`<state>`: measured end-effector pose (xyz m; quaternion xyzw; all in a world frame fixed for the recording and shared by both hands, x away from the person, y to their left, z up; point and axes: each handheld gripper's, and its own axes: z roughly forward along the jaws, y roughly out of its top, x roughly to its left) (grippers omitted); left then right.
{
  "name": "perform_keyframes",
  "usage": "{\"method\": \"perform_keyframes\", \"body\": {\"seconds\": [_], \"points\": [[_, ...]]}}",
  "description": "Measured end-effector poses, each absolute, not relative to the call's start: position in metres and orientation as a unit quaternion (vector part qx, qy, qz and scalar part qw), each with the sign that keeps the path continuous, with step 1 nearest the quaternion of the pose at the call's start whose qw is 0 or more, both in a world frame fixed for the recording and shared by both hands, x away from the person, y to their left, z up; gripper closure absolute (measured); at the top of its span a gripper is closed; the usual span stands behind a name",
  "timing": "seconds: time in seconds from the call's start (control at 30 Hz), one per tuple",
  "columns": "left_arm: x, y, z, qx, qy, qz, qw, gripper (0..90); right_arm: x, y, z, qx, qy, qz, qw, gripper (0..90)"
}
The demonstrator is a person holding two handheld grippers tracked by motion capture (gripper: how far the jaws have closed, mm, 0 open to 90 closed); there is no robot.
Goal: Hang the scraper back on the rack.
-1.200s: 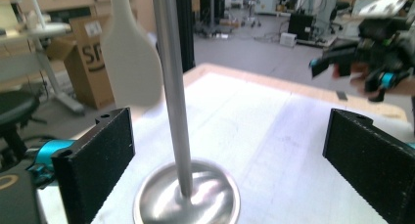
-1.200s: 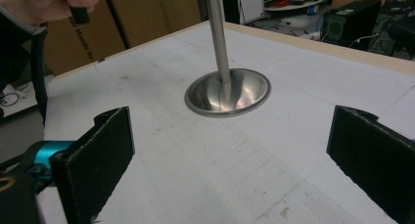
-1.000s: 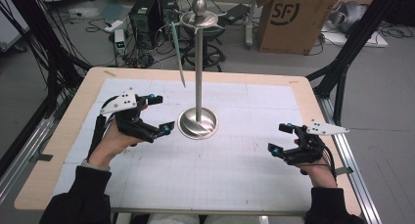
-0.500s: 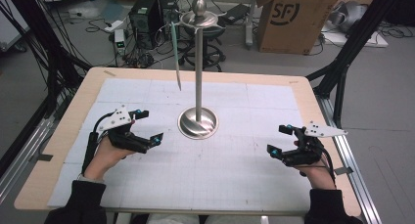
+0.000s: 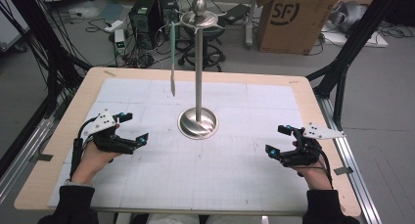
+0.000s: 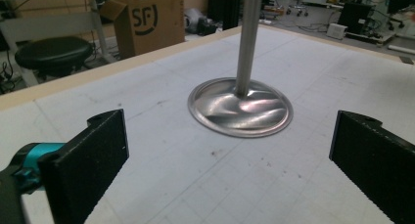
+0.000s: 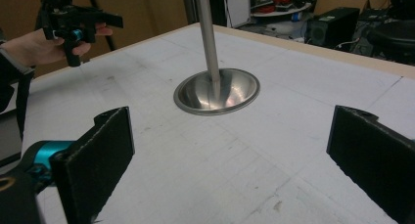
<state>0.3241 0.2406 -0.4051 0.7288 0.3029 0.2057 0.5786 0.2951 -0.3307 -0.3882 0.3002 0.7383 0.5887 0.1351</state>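
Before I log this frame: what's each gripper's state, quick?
Left gripper: open, jaws wide apart, holding nothing.
Right gripper: open, jaws wide apart, holding nothing.

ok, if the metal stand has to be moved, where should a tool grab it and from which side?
Grip the stand on its thin upright pole, low down just above the dished round base, coming in level from the near side. The base is too flat and wide to pinch. The left tool is open and nearer, so probably use that; avoid the strip hanging from the top.
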Motion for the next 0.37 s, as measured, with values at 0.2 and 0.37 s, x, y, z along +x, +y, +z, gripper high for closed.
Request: {"method": "perform_keyframes", "body": {"seconds": [0.2, 0.37], "points": [[0.319, 0.246, -0.401, 0.718, 0.304, 0.215, 0.588, 1.7, 0.297, -0.329, -0.389, 0.303, 0.735, 0.59, 0.137, 2.6], [0.313, 0.247, -0.399, 0.717, 0.307, 0.224, 0.584, 1.7, 0.304, -0.326, -0.39, 0.3, 0.733, 0.595, 0.134, 2.6]]}}
